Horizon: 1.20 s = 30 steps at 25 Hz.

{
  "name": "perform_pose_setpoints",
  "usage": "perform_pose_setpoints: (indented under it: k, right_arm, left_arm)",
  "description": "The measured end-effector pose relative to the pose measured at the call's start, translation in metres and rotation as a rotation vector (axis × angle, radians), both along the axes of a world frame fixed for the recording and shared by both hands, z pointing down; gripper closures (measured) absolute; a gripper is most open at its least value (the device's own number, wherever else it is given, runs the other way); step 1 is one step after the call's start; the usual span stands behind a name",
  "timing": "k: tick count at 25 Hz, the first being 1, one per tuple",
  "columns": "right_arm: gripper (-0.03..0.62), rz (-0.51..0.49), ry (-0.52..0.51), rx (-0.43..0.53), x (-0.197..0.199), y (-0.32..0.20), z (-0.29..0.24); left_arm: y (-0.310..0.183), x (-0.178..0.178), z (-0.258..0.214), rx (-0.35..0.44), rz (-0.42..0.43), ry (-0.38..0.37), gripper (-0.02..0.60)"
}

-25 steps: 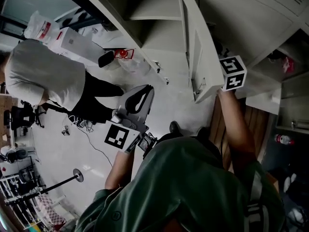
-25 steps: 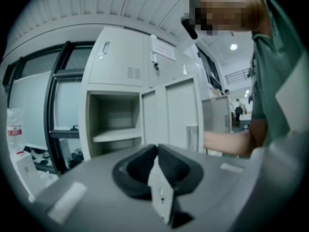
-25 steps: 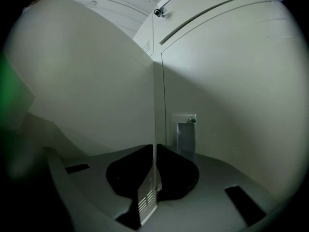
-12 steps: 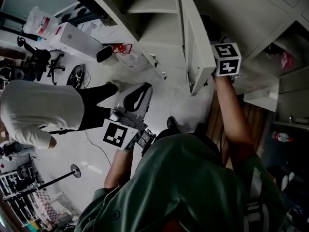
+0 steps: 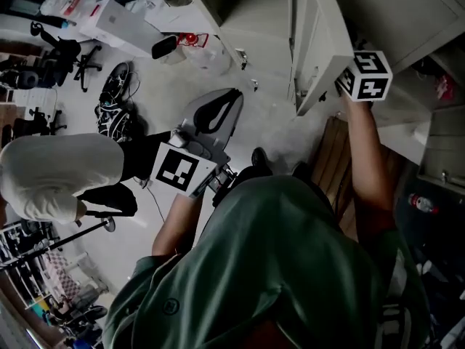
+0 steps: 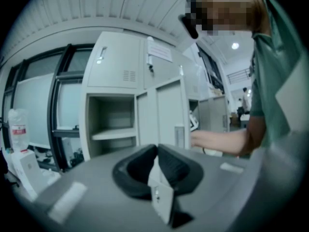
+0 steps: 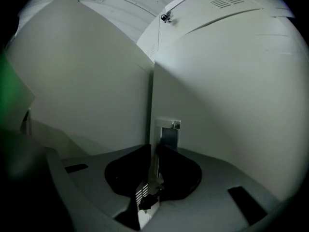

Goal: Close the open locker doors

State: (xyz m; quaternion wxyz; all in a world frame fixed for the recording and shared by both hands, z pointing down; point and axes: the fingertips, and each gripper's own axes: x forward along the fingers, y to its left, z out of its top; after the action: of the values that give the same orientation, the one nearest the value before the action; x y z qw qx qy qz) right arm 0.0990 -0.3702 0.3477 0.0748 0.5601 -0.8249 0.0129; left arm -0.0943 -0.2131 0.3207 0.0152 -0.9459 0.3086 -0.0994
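In the head view the pale grey locker door (image 5: 312,35) stands open beside an open, empty compartment (image 5: 254,13). My right gripper (image 5: 341,86) sits at the door's free lower edge, its jaws behind its marker cube. In the right gripper view the thin door edge (image 7: 152,110) runs down between the shut black pads (image 7: 126,172), just left of a metal latch plate (image 7: 169,132). My left gripper (image 5: 227,102) hangs lower over the floor, shut and holding nothing. The left gripper view shows its pads (image 6: 174,164) pressed together, facing the open compartment (image 6: 110,122) and the open door (image 6: 169,115).
A person in a white top (image 5: 58,173) bends over at the left. Office chairs (image 5: 62,57), boxes (image 5: 120,24), bags and a light stand (image 5: 80,231) crowd the floor. A wooden bench (image 5: 334,158) lies under the right arm. More lockers (image 5: 436,144) stand to the right.
The right gripper and the door edge have shifted right and up in the view, and the door looks more edge-on. The person in white has moved toward the lower left. The left gripper has barely moved.
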Motion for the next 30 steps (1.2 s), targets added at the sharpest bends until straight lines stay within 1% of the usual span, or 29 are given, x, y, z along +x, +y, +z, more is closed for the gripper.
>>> perform_pose_setpoints:
  k: [4, 7, 10, 15, 25, 30]
  right_arm:
    - [0.546, -0.100, -0.035, 0.018, -0.007, 0.032, -0.002]
    - [0.546, -0.168, -0.049, 0.014, -0.013, 0.064, -0.002]
    - [0.546, -0.213, -0.057, 0.012, -0.016, 0.093, -0.003]
    - [0.546, -0.260, -0.095, 0.018, -0.010, 0.137, -0.002]
    - [0.546, -0.274, -0.140, 0.031, 0.023, 0.202, 0.005]
    - [0.546, -0.255, -0.169, 0.030, 0.047, 0.234, 0.004]
  left_arm:
    - [0.002, 0.012, -0.006, 0.025, 0.010, 0.034, 0.560]
    - [0.008, 0.015, -0.009, 0.024, 0.010, 0.048, 0.560]
    - [0.013, 0.019, -0.013, 0.033, 0.015, 0.060, 0.560]
    - [0.026, 0.036, -0.012, 0.045, 0.033, 0.073, 0.560]
    - [0.053, 0.085, -0.011, 0.060, 0.108, 0.116, 0.560]
    - [0.069, 0.115, -0.011, 0.064, 0.175, 0.128, 0.560]
